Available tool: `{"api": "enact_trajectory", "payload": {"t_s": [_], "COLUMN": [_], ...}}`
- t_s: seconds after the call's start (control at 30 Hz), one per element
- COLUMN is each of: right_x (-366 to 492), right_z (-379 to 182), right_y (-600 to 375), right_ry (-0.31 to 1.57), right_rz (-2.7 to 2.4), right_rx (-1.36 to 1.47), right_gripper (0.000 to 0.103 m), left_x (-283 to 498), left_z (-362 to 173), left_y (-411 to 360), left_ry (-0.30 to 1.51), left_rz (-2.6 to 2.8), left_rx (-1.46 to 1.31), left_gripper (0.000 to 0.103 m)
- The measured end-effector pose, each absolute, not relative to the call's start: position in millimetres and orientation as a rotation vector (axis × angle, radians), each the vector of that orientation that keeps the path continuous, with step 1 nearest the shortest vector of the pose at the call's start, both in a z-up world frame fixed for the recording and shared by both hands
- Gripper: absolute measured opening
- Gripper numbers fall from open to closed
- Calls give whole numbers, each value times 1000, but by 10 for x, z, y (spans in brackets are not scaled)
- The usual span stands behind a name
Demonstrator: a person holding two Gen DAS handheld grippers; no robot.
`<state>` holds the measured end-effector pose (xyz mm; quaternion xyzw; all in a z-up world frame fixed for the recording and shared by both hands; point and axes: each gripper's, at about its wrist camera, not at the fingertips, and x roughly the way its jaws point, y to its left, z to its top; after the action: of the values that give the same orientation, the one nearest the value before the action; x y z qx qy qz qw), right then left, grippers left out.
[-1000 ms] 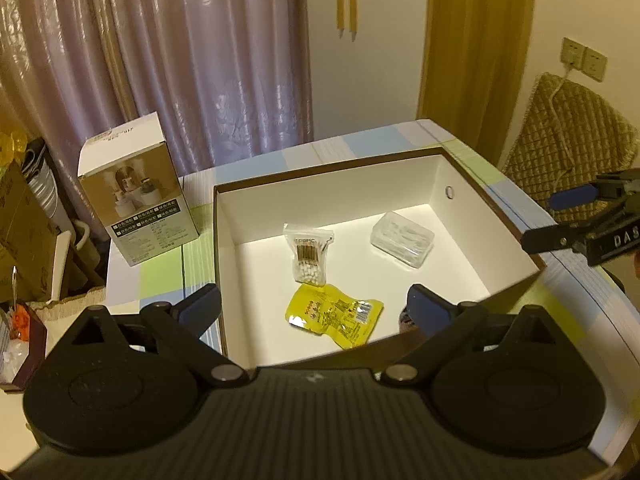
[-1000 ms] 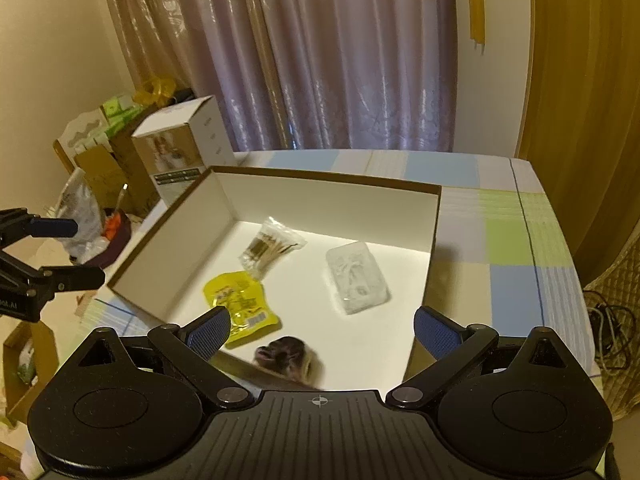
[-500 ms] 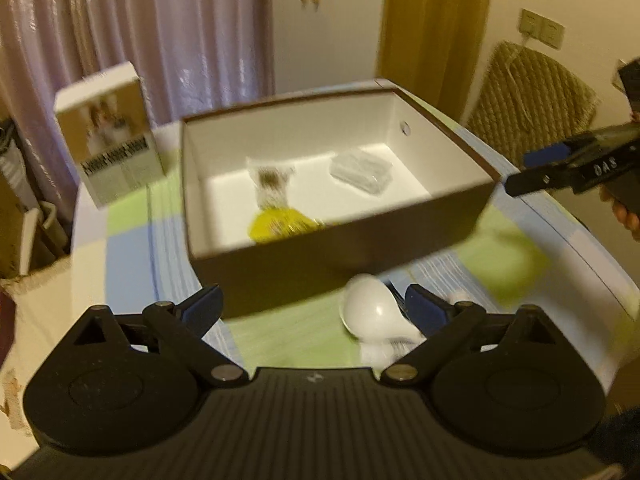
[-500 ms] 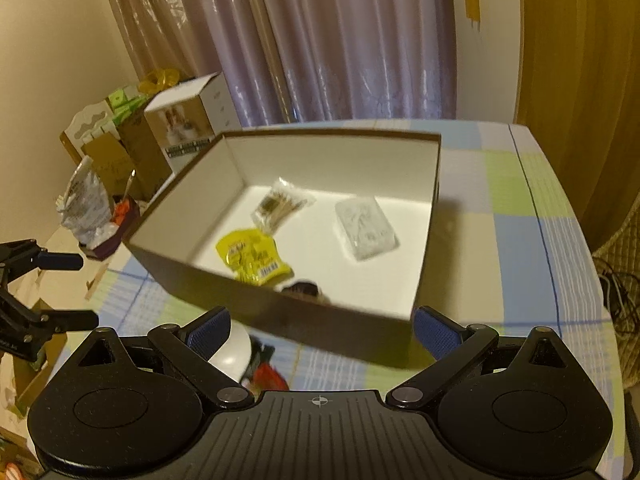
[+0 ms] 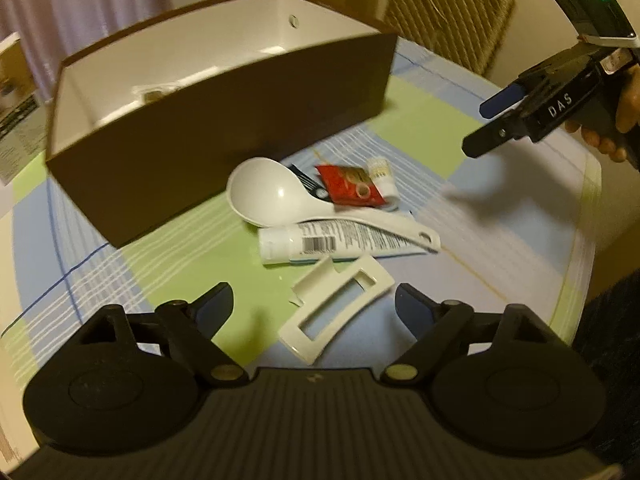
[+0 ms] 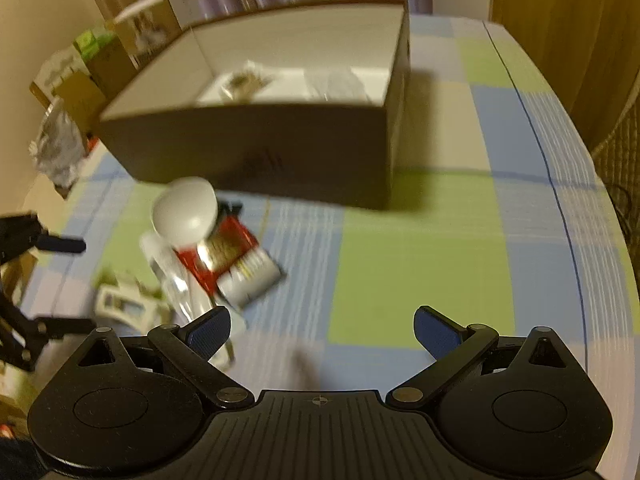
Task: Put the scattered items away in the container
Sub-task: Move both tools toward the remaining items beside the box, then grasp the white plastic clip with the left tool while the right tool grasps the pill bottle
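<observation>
The brown box [image 5: 224,120] with a white inside stands at the back of the checked tablecloth. In front of it lies a pile: a white spoon [image 5: 272,196], a red packet [image 5: 352,190], a small white stick [image 5: 382,174], a white tube with a barcode [image 5: 332,242] and a white rectangular frame piece [image 5: 340,312]. My left gripper [image 5: 314,306] is open just above the frame piece, holding nothing. My right gripper [image 6: 322,326] is open over bare cloth, right of the spoon [image 6: 186,212] and the red packet [image 6: 228,248]. A bag of swabs [image 6: 240,80] lies inside the box [image 6: 280,152].
A hand [image 5: 612,136] holds the right gripper [image 5: 478,130] at the right of the pile. A printed carton [image 5: 16,108] stands left of the box. The table's rounded edge [image 5: 588,208] runs close on the right. Cartons and bags [image 6: 68,92] crowd the floor beyond the far left edge.
Both grippers have pulled back from over the box and dropped toward the table in front of it. The pile of loose items has come into view. Both stay open.
</observation>
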<state>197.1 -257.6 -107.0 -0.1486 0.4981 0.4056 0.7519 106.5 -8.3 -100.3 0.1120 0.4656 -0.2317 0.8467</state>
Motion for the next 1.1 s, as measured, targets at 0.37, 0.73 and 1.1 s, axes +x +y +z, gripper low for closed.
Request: {"api": "enact_trajectory", "payload": {"t_s": [0.37, 0.73, 1.1], "right_x": [1878, 1841, 1770], "right_z": [-1254, -1280, -1312], "right_y": [-2810, -2715, -2369], "right_ry": [1145, 1147, 978], "right_rz": [838, 891, 1085], "right_rx": [-376, -408, -520], "right_gripper": [103, 103, 103], "left_x": [1245, 1232, 1037], "left_z": [-1190, -1361, -1338], "left_y": [-253, -294, 7], "left_ry": [996, 1022, 1028], "left_rz": [-618, -631, -482], "left_rx": [306, 336, 234], "left_gripper": [80, 49, 49]}}
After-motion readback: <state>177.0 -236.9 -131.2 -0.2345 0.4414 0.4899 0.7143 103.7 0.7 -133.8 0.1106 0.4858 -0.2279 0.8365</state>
